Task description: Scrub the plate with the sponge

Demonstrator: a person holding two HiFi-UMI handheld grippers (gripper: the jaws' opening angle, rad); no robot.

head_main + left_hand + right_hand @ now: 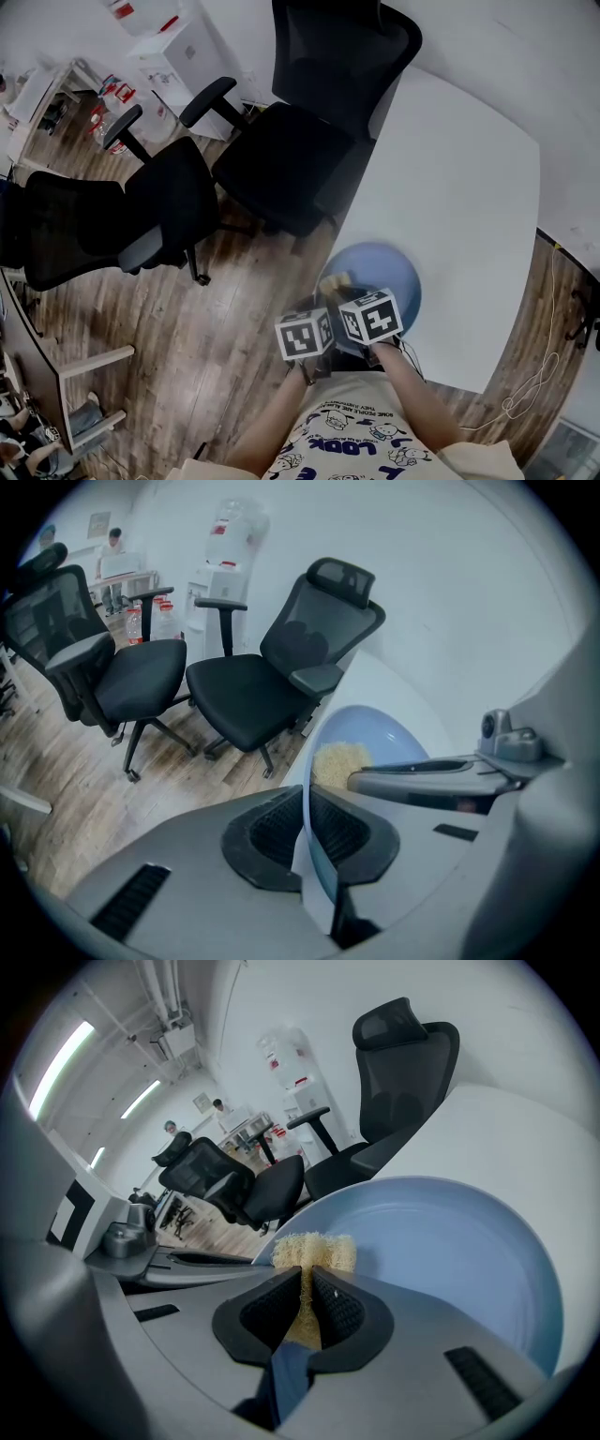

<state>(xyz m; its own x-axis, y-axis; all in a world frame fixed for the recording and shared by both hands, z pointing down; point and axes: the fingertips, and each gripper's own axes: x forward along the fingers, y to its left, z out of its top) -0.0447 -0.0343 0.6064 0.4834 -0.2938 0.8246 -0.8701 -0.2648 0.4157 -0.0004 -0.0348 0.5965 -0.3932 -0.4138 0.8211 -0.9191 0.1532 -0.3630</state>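
While the left gripper (307, 832) has its ribbed black jaws nearly closed on the thin rim of the blue plate (375, 738), the right gripper (305, 1312) has its jaws pinched tight on a pale yellow sponge (314, 1251), whose free end is pressed against the plate's inner surface close to that same rim

From the head view, the plate (389, 272) sits at the left edge of the white tabletop (459, 187), toward the near-left corner, with its near-left rim at or slightly past that edge; whether it lies flat or is tipped up I cannot tell. Both grippers crowd the near-left part of the plate, the left gripper (323, 305) and right gripper (345, 289) almost touching, their marker cubes side by side. Beyond the plate a broad stretch of tabletop runs to the far and right edges

Just off the left edge, farther along, stands a black office chair (309, 141), its seat close to the tabletop; a second black chair (122, 216) stands well apart over the wood-plank floor (187, 356)

The plate is round, smooth and glossy, with a shallow dished centre and raised rim (450, 1260). The sponge (336, 279) is coarse and fibrous with a ragged outline (339, 761). The tabletop is matt white with rounded corners; the chair backs are mesh
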